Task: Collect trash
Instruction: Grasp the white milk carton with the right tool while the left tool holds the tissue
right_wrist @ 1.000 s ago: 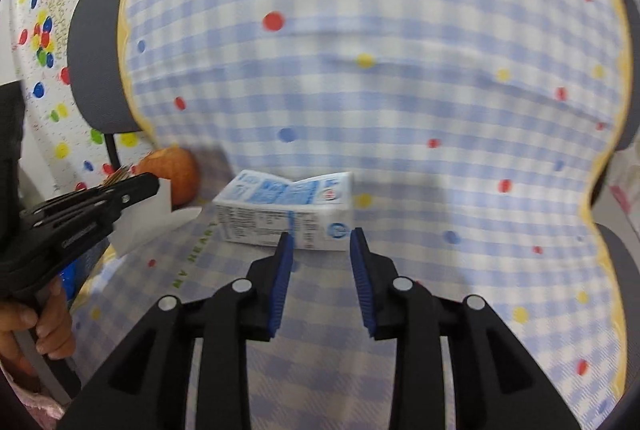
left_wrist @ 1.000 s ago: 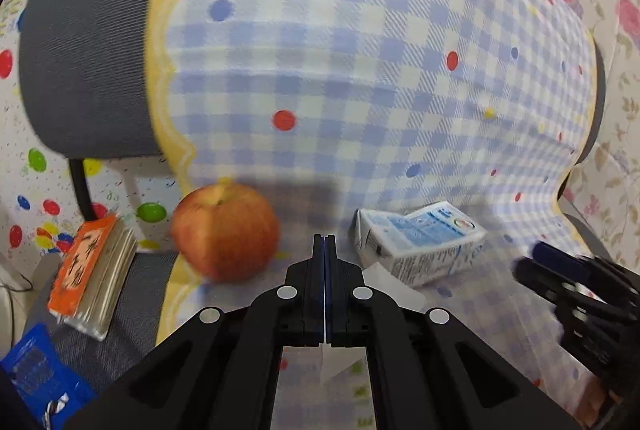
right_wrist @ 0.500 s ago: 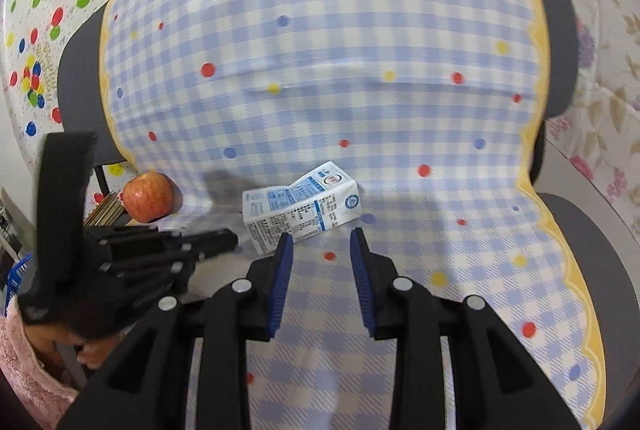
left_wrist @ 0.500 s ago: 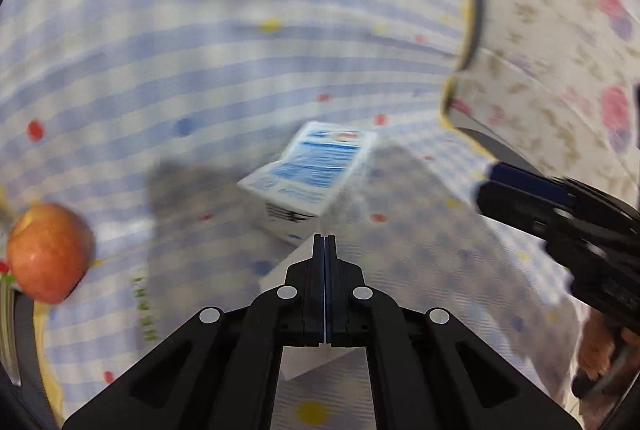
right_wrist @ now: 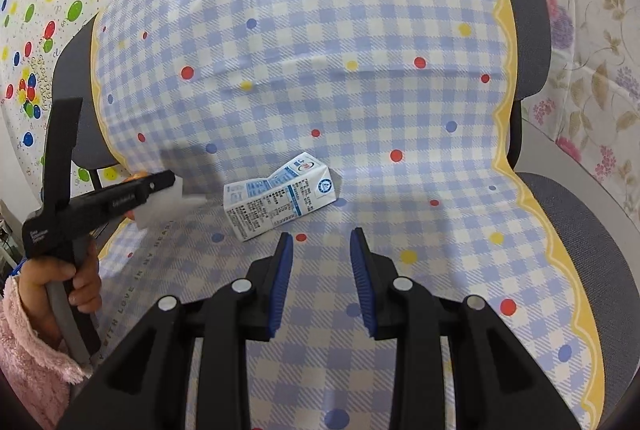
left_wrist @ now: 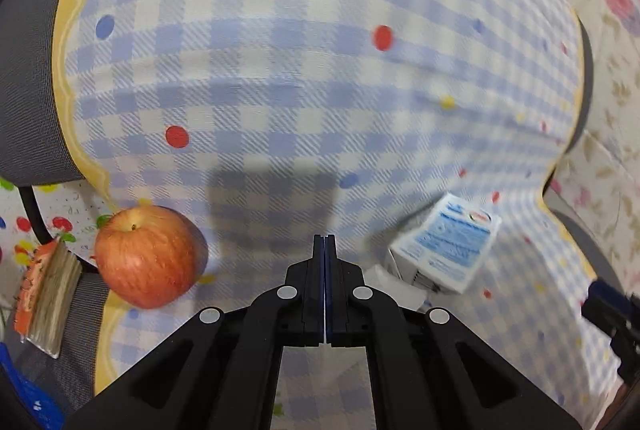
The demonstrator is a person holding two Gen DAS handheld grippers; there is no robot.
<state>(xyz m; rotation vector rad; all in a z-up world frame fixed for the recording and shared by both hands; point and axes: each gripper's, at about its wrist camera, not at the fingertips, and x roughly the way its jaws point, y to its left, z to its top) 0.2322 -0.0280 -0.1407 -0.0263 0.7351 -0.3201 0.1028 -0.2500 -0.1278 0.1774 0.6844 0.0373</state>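
Right tool just behind carton

I see black plastic grippers with blue ribbed pads and silver screws; bare hand, fuzzy pink sleeve

red apple on the seat's left edge, on the blue-white checked cloth with coloured dots and yellow scalloped border, grey chair under the cloth, spiral notebook just left of apple, floral wall covering at right
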